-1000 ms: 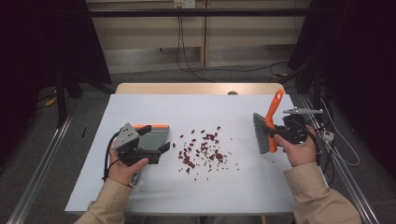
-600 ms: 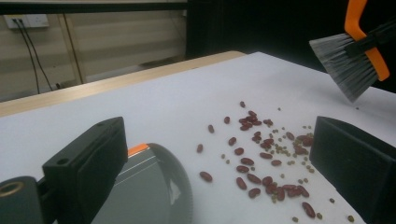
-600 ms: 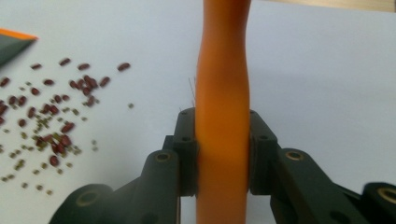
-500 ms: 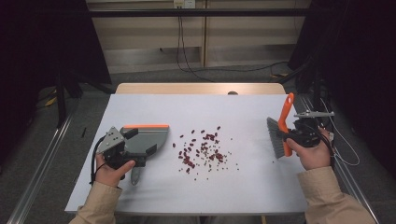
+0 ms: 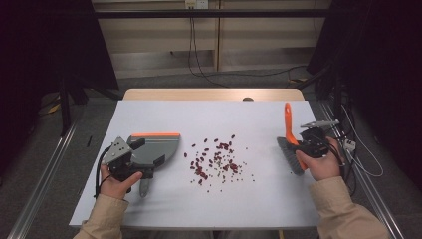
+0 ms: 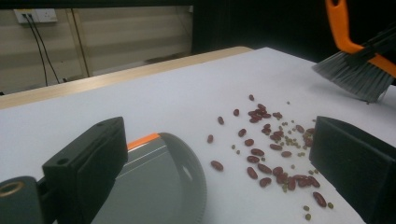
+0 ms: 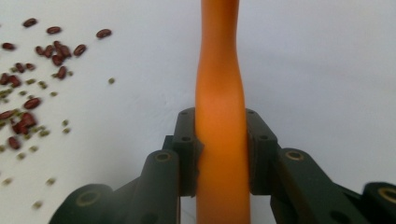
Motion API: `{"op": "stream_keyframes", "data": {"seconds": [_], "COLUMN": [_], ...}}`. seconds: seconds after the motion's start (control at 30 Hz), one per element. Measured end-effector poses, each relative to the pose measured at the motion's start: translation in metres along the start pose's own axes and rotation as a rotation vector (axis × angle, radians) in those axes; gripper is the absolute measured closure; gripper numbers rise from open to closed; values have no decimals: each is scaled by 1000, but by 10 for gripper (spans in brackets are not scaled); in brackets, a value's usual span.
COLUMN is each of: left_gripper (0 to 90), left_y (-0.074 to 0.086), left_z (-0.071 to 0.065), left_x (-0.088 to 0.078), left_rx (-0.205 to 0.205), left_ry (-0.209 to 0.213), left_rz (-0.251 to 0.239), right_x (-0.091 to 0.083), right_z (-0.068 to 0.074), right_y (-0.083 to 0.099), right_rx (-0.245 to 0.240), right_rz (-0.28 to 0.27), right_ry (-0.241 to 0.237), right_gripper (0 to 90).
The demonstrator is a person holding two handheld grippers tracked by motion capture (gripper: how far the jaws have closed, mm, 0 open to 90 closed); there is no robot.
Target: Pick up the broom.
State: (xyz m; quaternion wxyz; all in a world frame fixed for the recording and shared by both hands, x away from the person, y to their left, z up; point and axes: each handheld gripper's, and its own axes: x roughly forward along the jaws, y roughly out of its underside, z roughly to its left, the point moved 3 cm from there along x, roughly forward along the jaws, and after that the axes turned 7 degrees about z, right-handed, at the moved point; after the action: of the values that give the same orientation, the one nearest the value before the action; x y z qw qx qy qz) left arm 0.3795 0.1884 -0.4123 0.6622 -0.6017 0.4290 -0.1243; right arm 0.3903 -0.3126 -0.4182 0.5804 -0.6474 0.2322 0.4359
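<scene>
On the left of the tabletop (image 5: 149, 209), the left tongs (image 5: 130, 164) sit over the handle end of a grey dustpan (image 5: 157, 149) with an orange lip. In the left gripper view the two jaws stand wide apart, and the pan (image 6: 154, 186) lies low between them; whether they actually pinch its handle cannot be told from here. The pan rests flat, its open edge turned toward the middle.

In the middle lies a loose scatter of red beans (image 5: 216, 159) and small green ones, apart from the pan's lip and well apart from the brush.

On the right, the right tongs (image 5: 307, 147) are clenched on the orange handle of a brush (image 5: 288, 142), pads pressed on both sides in the right gripper view (image 7: 222, 154). The bristles (image 5: 288, 154) sit low near the tabletop, beyond the beans.

The likely trouble is a hard or fast sweep that flicks the round beans past the pan or off the tabletop edge. If the pan is not held firmly, the brush may push it away, and beans could slide under its lip.
</scene>
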Motion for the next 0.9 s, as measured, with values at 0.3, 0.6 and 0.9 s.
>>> {"op": "stream_keyframes", "data": {"seconds": [0.3, 0.6, 0.9], "left_gripper": [43, 43, 43], "left_y": [5, 4, 4], "left_z": [1, 2, 1], "left_x": [-2, -4, -4], "left_rx": [-1, -5, -2], "left_ry": [5, -5, -3], "left_rz": [7, -8, -3], "right_x": [23, 18, 32], "right_z": [-2, 12, 55], "right_y": [-5, 14, 2], "right_rx": [-44, 8, -11], "right_rz": [38, -70, -119], "right_ry": [18, -5, 19], "right_gripper": [705, 711, 711]}}
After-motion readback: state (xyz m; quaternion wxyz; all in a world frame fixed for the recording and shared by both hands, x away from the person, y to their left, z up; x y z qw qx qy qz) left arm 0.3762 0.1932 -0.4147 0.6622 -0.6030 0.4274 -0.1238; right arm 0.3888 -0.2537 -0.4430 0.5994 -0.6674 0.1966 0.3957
